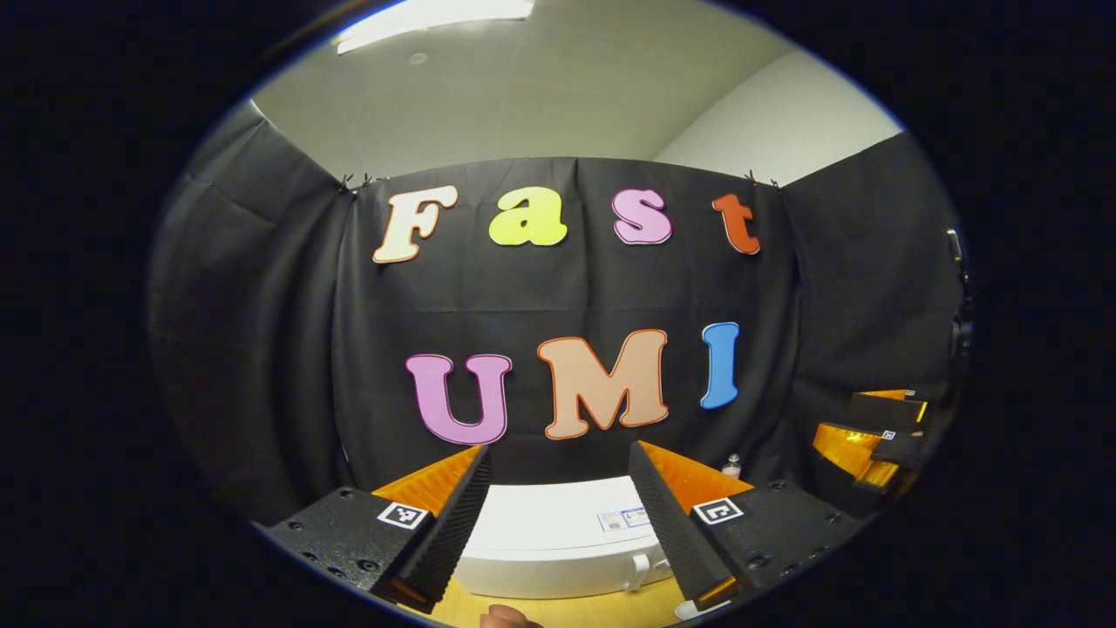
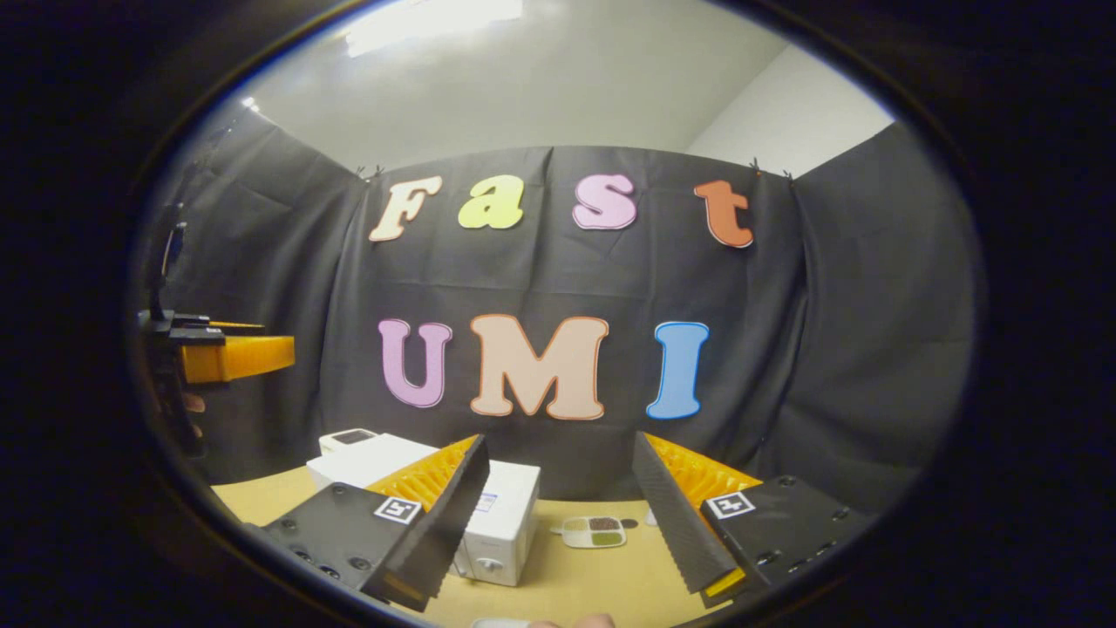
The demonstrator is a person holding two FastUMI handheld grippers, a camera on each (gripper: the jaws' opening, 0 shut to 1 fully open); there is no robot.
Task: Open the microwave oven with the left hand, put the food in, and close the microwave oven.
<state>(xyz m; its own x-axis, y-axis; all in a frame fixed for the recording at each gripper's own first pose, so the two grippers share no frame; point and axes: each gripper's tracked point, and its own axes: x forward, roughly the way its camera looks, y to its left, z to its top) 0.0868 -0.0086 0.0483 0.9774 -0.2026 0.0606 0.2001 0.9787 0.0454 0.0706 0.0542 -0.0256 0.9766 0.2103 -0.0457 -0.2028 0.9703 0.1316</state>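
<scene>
My left tongs [image 1: 558,515] hang released above the desk [image 1: 558,610], framing the white microwave oven [image 1: 558,541] just beyond them, its door closed. My right tongs [image 2: 562,515] gape too, empty, over the desk [image 2: 610,584]; past them the food tray [image 2: 594,531] lies just right of the microwave oven [image 2: 497,523], against the black cloth wall [image 2: 828,349].

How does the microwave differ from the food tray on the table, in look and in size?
The microwave is a white box standing tall on the table; the food tray is low and flat.
The microwave is much bigger than the tray.
The microwave's outside is plain white; the tray holds dark and green food in separate compartments.
Both rest on the same table, apart from each other.
</scene>
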